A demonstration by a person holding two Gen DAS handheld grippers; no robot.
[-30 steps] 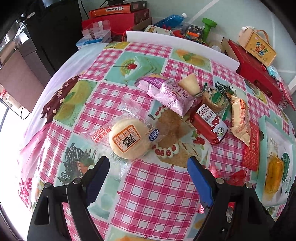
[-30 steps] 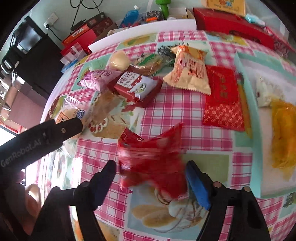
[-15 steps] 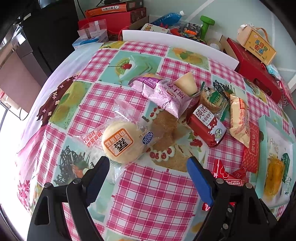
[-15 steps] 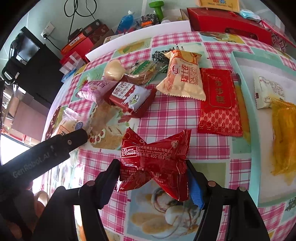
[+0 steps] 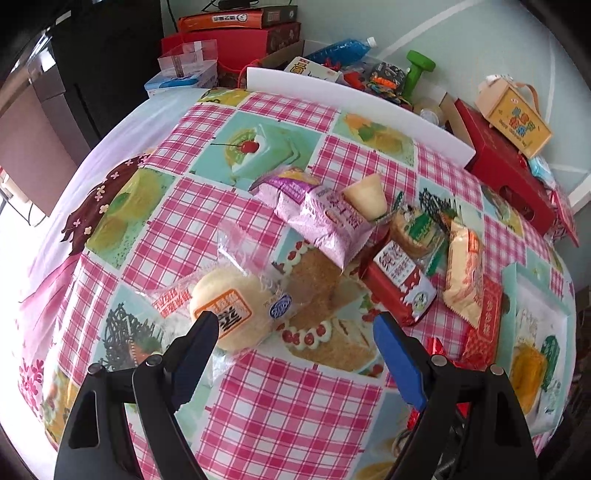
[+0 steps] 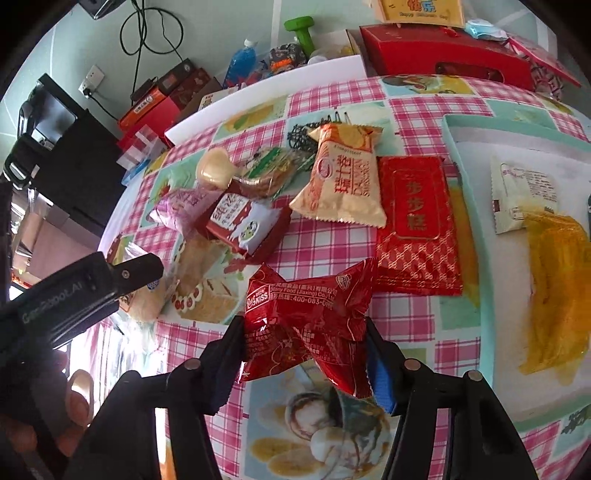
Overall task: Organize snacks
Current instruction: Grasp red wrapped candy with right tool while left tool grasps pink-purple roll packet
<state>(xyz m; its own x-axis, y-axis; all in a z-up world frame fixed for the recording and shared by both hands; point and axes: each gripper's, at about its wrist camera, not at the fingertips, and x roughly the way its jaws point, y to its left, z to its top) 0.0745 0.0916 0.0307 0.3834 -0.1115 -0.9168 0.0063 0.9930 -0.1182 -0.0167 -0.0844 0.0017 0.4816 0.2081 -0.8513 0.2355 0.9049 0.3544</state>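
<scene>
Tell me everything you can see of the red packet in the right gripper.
The red packet is a glossy, crinkled foil wrapper with white print and a "KISS" logo. The right gripper pinches its lower part between both fingers, so it is held above the checked tablecloth, its upper corners flaring out. It looks sealed.

1. A pink checked tablecloth printed with cakes and fruit covers the desk.
2. A white board lies along the desk's far edge.
3. Behind the board stand a green dumbbell and a blue bottle lying on its side.
4. A long red box sits at the far right corner, with a small yellow carton on top.
5. Stacked red and orange boxes stand beside a black cabinet.
</scene>
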